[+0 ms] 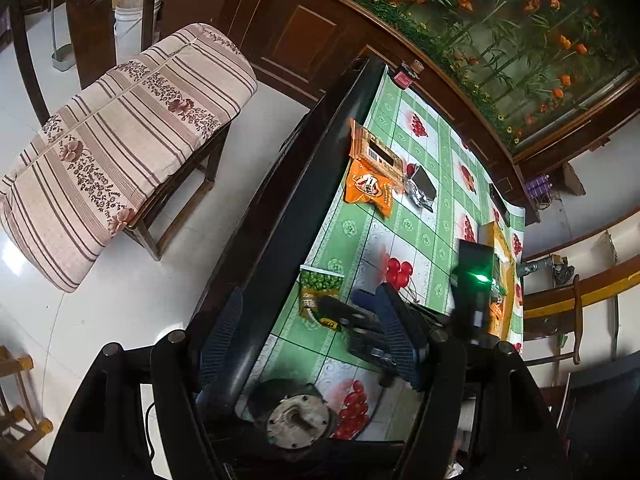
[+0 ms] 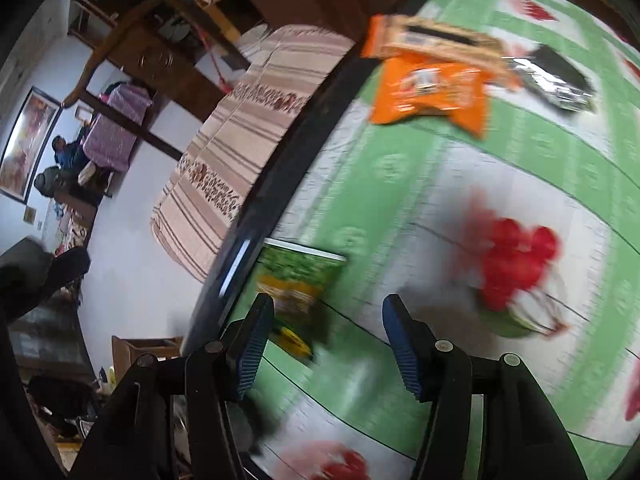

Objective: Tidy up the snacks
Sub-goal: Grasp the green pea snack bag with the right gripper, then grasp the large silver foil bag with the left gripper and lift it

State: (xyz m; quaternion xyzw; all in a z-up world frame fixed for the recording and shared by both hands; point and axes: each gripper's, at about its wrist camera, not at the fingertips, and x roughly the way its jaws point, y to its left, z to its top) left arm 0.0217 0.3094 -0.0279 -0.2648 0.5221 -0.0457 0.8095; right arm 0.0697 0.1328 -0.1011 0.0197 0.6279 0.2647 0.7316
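Note:
A green pea snack packet (image 1: 320, 292) lies near the dark front edge of the cherry-print tablecloth (image 1: 424, 240). Two orange snack packets (image 1: 366, 188) overlap farther along that edge, with a silver-black packet (image 1: 420, 186) beside them. My left gripper (image 1: 310, 320) is open and straddles the table edge, with nothing in it. The right gripper's black body with a green light (image 1: 474, 280) reaches in from the right over the green packet. In the blurred right wrist view, my right gripper (image 2: 328, 320) hangs open just above the green packet (image 2: 300, 280), whose corner lies by the left finger (image 2: 252, 344). The orange packets (image 2: 432, 88) lie farther off.
A striped cushioned bench (image 1: 120, 140) stands on the white floor left of the table. A yellow box (image 1: 502, 248) sits at the table's right side, and a round metal part (image 1: 296, 416) lies near the front. A dark wooden cabinet (image 1: 300, 32) runs behind. A person (image 2: 68, 152) sits far off.

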